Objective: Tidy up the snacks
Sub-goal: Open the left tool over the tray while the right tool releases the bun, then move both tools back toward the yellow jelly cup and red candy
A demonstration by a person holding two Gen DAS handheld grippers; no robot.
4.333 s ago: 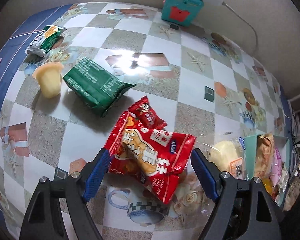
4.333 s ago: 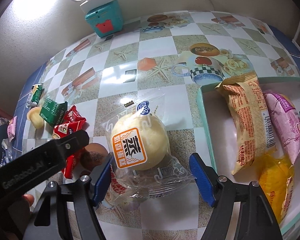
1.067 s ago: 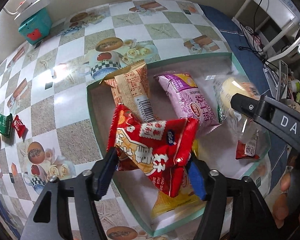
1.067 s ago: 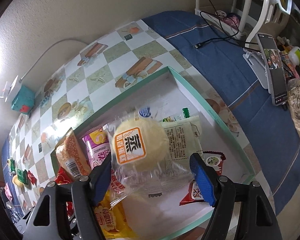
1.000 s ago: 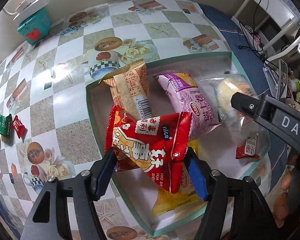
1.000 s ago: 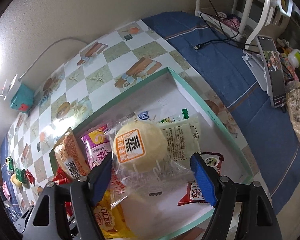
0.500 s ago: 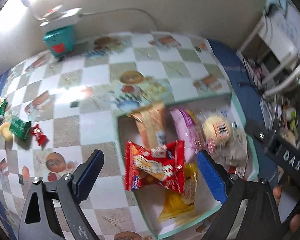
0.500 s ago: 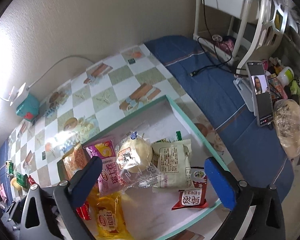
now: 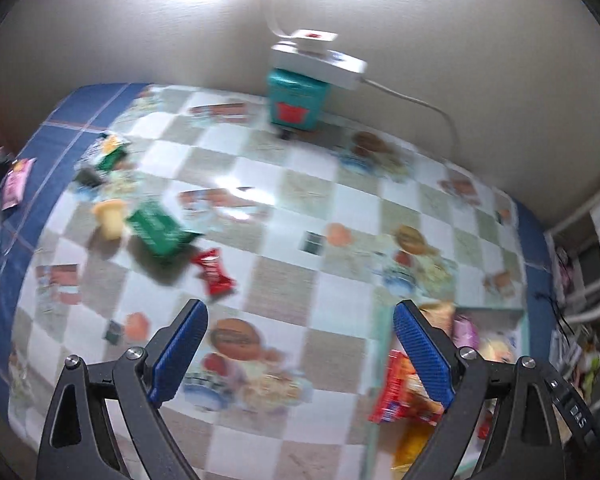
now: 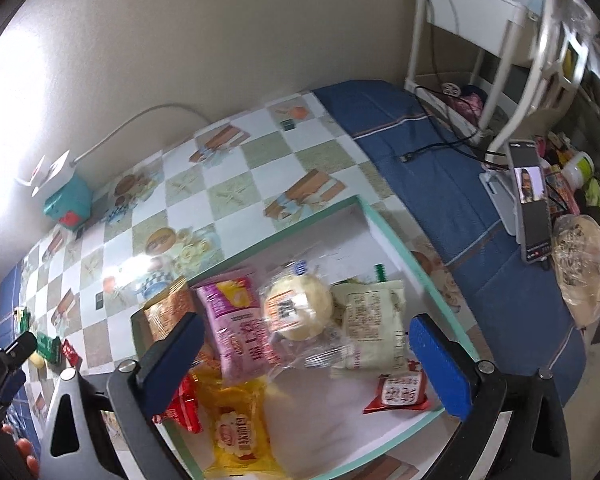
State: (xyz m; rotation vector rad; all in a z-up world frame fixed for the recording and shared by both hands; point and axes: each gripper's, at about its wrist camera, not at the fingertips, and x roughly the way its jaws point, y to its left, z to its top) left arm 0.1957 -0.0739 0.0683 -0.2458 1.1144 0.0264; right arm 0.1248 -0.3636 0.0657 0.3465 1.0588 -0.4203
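The green-rimmed tray [image 10: 392,240] holds an orange pack [image 10: 168,308], a pink pack [image 10: 236,328], the bun [image 10: 298,310], a white pack [image 10: 370,328], yellow pack [image 10: 238,432] and red packs [image 10: 400,394]; both the left gripper [image 9: 298,354] and right gripper [image 10: 304,364], clamped a second ago, now have fingers apart and empty; the red snack [image 9: 404,390] lies in the tray; green pack [image 9: 158,230], small red pack [image 9: 214,272] and jelly cup [image 9: 108,218] remain on the bench [image 9: 340,208], open between.

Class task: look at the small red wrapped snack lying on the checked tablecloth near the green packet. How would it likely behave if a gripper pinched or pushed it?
The small red snack looks thin and crinkly, so probably light and floppy. Lying flat, it is unlikely to roll and would probably slide on the glossy tablecloth. Its flared ends may crumple when pinched.
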